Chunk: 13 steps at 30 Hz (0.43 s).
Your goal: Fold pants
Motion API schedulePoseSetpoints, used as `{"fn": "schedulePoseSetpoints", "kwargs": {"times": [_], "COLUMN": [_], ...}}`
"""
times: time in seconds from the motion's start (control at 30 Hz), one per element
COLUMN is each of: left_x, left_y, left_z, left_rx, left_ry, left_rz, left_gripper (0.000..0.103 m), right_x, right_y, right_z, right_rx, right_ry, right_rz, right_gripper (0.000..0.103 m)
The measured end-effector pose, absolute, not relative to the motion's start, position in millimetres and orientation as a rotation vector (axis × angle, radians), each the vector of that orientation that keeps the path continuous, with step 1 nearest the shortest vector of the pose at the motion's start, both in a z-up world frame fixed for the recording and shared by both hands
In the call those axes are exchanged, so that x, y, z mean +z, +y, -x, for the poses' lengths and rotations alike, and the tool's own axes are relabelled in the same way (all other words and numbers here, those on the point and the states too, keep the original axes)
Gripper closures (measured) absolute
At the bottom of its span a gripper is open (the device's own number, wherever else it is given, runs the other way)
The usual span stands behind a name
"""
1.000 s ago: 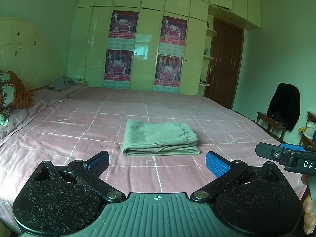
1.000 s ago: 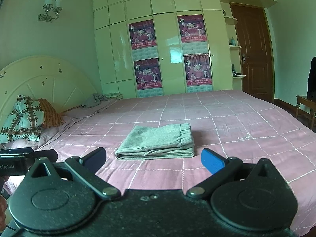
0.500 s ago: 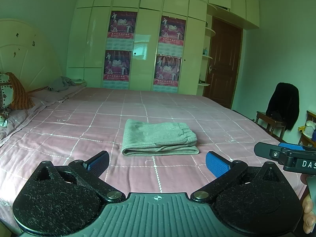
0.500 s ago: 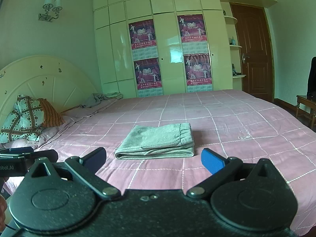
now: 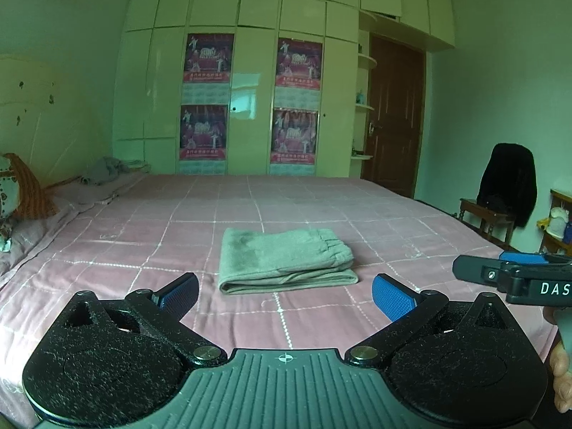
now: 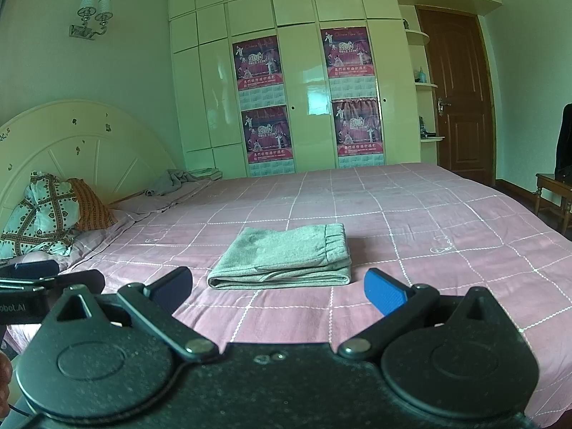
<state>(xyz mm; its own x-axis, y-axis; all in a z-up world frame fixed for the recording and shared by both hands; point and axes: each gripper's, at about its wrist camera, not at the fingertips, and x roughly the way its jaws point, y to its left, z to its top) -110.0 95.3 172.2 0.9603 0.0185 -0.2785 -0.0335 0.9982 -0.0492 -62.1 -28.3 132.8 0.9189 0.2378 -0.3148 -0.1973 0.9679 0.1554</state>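
Observation:
Grey pants (image 5: 284,259) lie folded into a flat rectangle on the pink checked bed (image 5: 107,250), elastic waistband to the right. In the right wrist view the same pants (image 6: 284,255) rest mid-bed (image 6: 447,221). My left gripper (image 5: 284,295) hovers open just short of the near fold, with nothing between its blue pads. My right gripper (image 6: 277,287) is open too, held back from the pants and touching nothing. The right gripper's side (image 5: 518,275) shows at the right edge of the left wrist view, and the left gripper's side (image 6: 43,282) shows at the left of the right wrist view.
Patterned pillows (image 6: 46,214) and a crumpled grey cloth (image 6: 171,182) sit by the headboard (image 6: 82,143). A wardrobe with posters (image 5: 250,100) stands beyond the bed, a brown door (image 5: 393,114) to its right. A chair with a black jacket (image 5: 507,186) is beside the bed.
The left wrist view has tilted slightly, shifting the scene a little. The pants lie unmoved and both grippers stay open.

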Motion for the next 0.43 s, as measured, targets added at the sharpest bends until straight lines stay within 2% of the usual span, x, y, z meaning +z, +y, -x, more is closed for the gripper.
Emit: {"fn": "schedulePoseSetpoints", "kwargs": {"times": [0.2,0.43], "left_x": [171.7,194.6], "left_y": [98.7,144.3], "left_z": [106.3,100.3], "left_rx": [0.001,-0.002], "left_ry": [0.316,0.315], "left_rz": [0.104,0.188], "left_gripper": [0.000,0.000], "right_x": [132.8,150.0], "right_y": [-27.2,-40.3], "right_z": [62.4,65.9], "right_rx": [0.224,0.220], "right_ry": [0.338,0.290], "right_rz": [-0.121,-0.166], "right_gripper": [0.000,0.000]}}
